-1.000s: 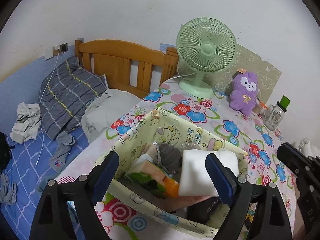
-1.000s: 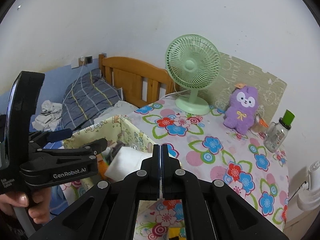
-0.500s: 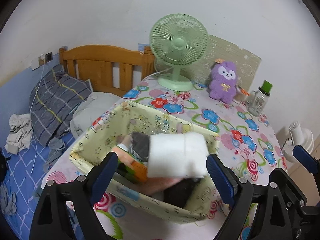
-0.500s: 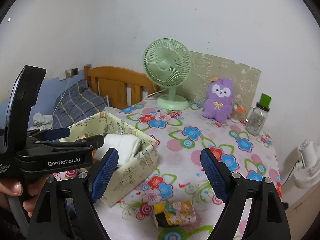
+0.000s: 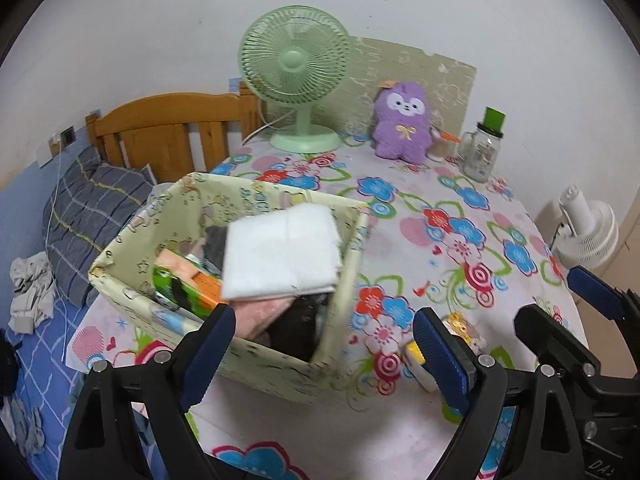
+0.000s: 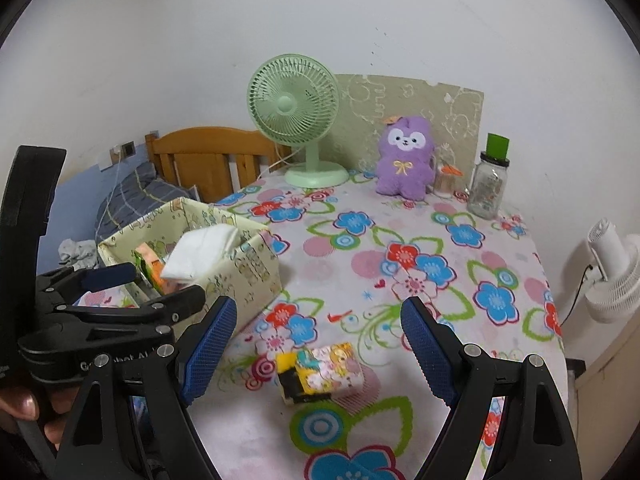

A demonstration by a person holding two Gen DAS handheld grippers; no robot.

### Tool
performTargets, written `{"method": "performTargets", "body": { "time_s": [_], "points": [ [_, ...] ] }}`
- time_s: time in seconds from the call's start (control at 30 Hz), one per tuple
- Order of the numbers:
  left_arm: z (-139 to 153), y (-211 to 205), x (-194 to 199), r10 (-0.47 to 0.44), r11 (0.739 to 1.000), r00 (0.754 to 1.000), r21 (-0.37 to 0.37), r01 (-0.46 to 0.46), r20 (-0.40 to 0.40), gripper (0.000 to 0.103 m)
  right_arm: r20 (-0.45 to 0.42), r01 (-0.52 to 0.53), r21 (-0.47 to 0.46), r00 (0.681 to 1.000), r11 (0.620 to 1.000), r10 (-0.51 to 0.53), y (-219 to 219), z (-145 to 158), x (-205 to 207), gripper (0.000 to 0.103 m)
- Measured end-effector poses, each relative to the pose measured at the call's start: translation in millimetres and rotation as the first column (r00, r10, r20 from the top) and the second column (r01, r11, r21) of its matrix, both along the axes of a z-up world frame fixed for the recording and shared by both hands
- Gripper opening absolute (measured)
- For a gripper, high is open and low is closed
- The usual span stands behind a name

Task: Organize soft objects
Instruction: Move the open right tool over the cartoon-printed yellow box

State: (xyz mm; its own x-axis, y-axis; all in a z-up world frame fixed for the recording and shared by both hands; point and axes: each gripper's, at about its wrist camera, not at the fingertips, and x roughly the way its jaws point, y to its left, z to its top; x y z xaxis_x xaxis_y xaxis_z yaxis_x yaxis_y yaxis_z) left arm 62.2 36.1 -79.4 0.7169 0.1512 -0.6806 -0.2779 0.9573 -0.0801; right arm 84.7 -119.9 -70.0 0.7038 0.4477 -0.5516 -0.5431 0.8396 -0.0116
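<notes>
A pale yellow-green fabric box (image 5: 280,356) (image 6: 248,268) stands at the table's left side. A folded white cloth (image 5: 280,252) (image 6: 200,252) lies on top of orange, green, pink and black soft items inside it. My left gripper (image 5: 324,344) (image 6: 156,286) hovers open at the box's near wall, holding nothing. A small yellow patterned packet (image 6: 320,372) (image 5: 460,326) lies on the cloth-covered table right of the box. My right gripper (image 6: 318,336) (image 5: 572,312) stands open just above and in front of it, apart from it. A purple plush (image 6: 406,160) (image 5: 402,124) sits at the back.
A green desk fan (image 6: 294,100) and a green-capped glass bottle (image 6: 490,180) stand at the table's far edge by a beige board. A white fan (image 6: 612,276) sits off the right edge. A bed with a plaid pillow (image 5: 92,216) lies left. A hand (image 6: 24,404) holds the left gripper.
The right gripper's jaws went from shut to wide open. Both grippers moved right across the table; the box slid left in both views and the yellow packet came into sight.
</notes>
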Motion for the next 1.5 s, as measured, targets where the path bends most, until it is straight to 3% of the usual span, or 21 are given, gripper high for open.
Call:
{"method": "performTargets", "body": {
  "time_s": [0.53,1.17,1.3,1.37,1.43,1.5],
  "points": [
    [-8,-25,-4,-0.016,0.998,1.000,0.055,0.016,-0.003,0.094,-0.094,0.019,-0.011,0.995,1.000,-0.020,-26,-40,10,0.086],
    [-17,-35,-19,-0.033,0.998,0.999,0.048,0.034,-0.033,0.096,-0.198,-0.103,-0.039,0.976,0.994,0.094,3,-88,18,0.085],
    [-16,-34,-20,-0.031,0.998,0.999,0.046,0.033,-0.032,0.096,-0.235,-0.116,-0.060,0.967,0.991,0.099,7,-96,22,0.048],
    [-16,-34,-20,-0.032,0.998,0.999,0.045,0.033,-0.035,0.096,-0.250,-0.126,-0.059,0.962,0.990,0.108,7,-99,24,0.038],
    [-16,-34,-20,-0.032,0.999,0.999,0.043,0.033,-0.035,0.096,-0.253,-0.130,-0.049,0.961,0.990,0.114,7,-100,24,0.020],
    [-17,-34,-20,-0.032,0.999,0.999,0.040,0.034,-0.038,0.096,-0.246,-0.128,-0.057,0.963,0.990,0.111,7,-98,22,0.016]
  ]
}}
